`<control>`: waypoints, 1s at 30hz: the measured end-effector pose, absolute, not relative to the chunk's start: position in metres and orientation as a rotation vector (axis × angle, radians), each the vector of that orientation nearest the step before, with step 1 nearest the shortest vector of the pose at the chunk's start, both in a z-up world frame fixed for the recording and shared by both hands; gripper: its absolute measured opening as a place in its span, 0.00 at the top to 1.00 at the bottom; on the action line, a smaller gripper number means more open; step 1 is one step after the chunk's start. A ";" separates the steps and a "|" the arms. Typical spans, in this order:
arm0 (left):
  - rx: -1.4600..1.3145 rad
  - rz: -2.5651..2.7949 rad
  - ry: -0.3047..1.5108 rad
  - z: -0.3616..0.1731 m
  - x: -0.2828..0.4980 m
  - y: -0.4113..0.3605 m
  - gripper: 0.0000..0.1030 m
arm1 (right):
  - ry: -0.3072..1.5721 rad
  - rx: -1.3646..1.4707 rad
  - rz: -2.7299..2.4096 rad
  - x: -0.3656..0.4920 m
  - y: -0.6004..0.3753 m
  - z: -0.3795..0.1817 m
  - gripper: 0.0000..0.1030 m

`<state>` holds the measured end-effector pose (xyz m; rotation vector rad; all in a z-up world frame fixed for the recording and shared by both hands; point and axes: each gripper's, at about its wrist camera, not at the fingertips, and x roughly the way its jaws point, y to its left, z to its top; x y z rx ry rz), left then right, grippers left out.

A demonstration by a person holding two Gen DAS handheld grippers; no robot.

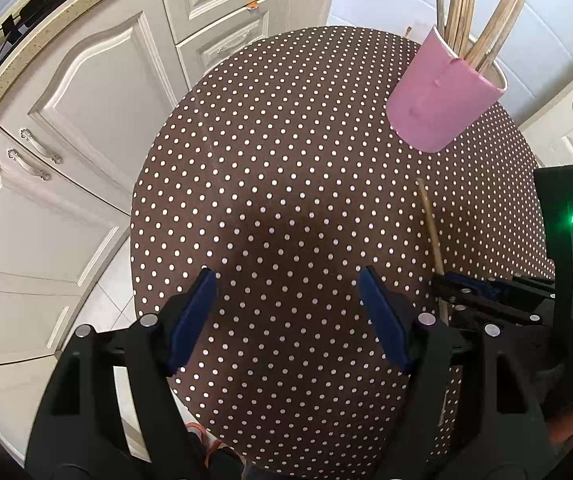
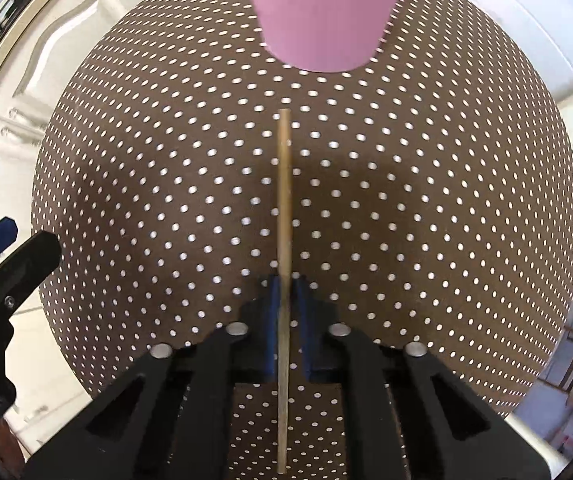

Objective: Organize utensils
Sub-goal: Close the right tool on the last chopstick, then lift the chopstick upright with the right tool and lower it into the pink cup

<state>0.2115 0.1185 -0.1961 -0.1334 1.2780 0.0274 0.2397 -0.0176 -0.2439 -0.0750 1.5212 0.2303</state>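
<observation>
We've got the right gripper [image 2: 286,284] clamped on the chopstick [image 2: 284,184], lying flat on the dotted tablecloth [image 2: 426,200] just short of the pink cup [image 2: 322,12]. Light, stiff, thin: likely to pivot, so we grip mid-length. Left gripper [image 1: 286,280] spread wide, empty.

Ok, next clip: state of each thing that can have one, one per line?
Left tool: open, empty, above the tablecloth.
Right tool: shut on the single chopstick.
Single chopstick: clamped partway along its length; whether it touches the cloth is unclear.
Pink cup: upright on the cloth, holding several chopsticks.
</observation>
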 end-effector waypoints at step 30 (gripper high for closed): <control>-0.218 -0.166 1.105 -0.126 0.316 0.066 0.49 | 1.053 0.327 0.030 0.283 -0.152 -0.100 0.96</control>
